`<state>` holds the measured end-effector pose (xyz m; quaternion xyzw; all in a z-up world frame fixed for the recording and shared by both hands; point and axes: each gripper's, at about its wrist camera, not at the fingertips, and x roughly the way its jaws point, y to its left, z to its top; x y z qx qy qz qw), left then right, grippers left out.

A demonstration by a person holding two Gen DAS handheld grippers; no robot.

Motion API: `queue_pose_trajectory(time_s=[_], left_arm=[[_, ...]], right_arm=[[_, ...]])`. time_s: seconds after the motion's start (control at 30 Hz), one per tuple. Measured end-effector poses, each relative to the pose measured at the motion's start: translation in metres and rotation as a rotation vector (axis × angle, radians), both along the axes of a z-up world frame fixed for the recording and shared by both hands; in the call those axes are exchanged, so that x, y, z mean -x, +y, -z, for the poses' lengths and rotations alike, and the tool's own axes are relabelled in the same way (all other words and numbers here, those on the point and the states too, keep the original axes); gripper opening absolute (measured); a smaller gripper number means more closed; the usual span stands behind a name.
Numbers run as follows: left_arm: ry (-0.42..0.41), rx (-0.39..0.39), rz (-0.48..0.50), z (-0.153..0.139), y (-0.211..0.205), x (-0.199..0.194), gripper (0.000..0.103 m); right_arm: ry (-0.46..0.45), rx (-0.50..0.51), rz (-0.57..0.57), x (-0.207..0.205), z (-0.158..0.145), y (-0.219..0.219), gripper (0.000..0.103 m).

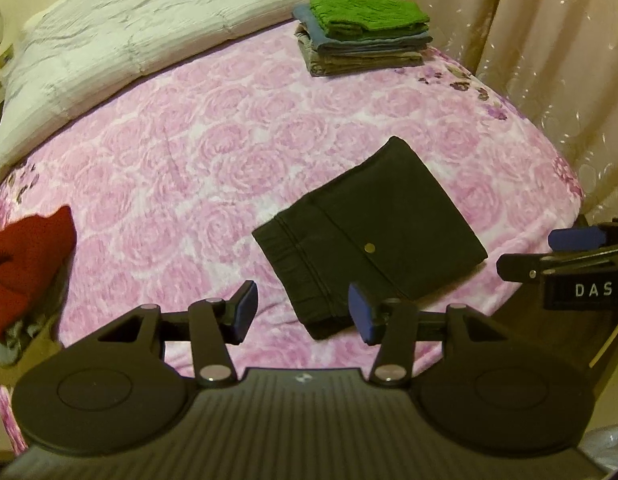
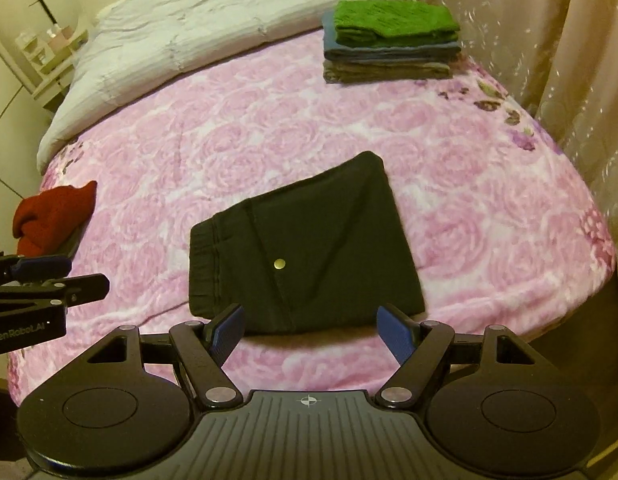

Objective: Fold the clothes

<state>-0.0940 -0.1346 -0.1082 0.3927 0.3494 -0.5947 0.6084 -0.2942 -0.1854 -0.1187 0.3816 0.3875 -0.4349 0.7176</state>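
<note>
A black garment [image 1: 369, 236] [image 2: 309, 256], folded into a compact rectangle with a brass snap on top, lies on the pink rose-patterned bedspread [image 1: 189, 184] [image 2: 489, 200]. My left gripper [image 1: 303, 310] hovers open just in front of its near left corner, nothing between the blue pads. My right gripper [image 2: 311, 330] is open too, level with the garment's near edge and empty. Each gripper shows in the other's view: the right gripper [image 1: 549, 256] at the right edge, the left gripper [image 2: 49, 280] at the left edge.
A stack of folded clothes [image 1: 361, 36] [image 2: 393, 44] topped by a green knit sits at the far right of the bed. A crumpled red garment [image 1: 25, 264] [image 2: 53, 216] lies at the left edge. A pale quilt [image 1: 129, 36] covers the head; curtains [image 1: 549, 60] hang on the right.
</note>
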Motion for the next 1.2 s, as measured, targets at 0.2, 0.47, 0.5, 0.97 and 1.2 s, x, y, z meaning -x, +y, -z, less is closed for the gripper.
queue_pose_trajectory(time_s=[0.2,0.47,0.5,0.97,1.2], left_arm=[[-0.008,-0.003,0.043,-0.003,-0.013,-0.016,0.05],[0.009,-0.03,0.004,0.0,-0.011,-0.04,0.05],[0.011,-0.031,-0.004,0.0,-0.011,-0.041,0.05],[0.015,-0.008,-0.178,-0.002,-0.016,-0.009,0.051],[0.027,0.003,-0.278,0.0,-0.02,0.045,0.052]], right_arm=[[0.005,-0.036,0.037,-0.015,0.003,-0.01,0.076],[0.046,-0.052,-0.013,-0.048,0.002,-0.018,0.076],[0.055,-0.048,-0.024,-0.051,0.001,-0.018,0.076],[0.082,-0.025,-0.191,-0.037,-0.002,-0.048,0.076],[0.095,0.008,-0.291,0.004,-0.011,-0.068,0.076]])
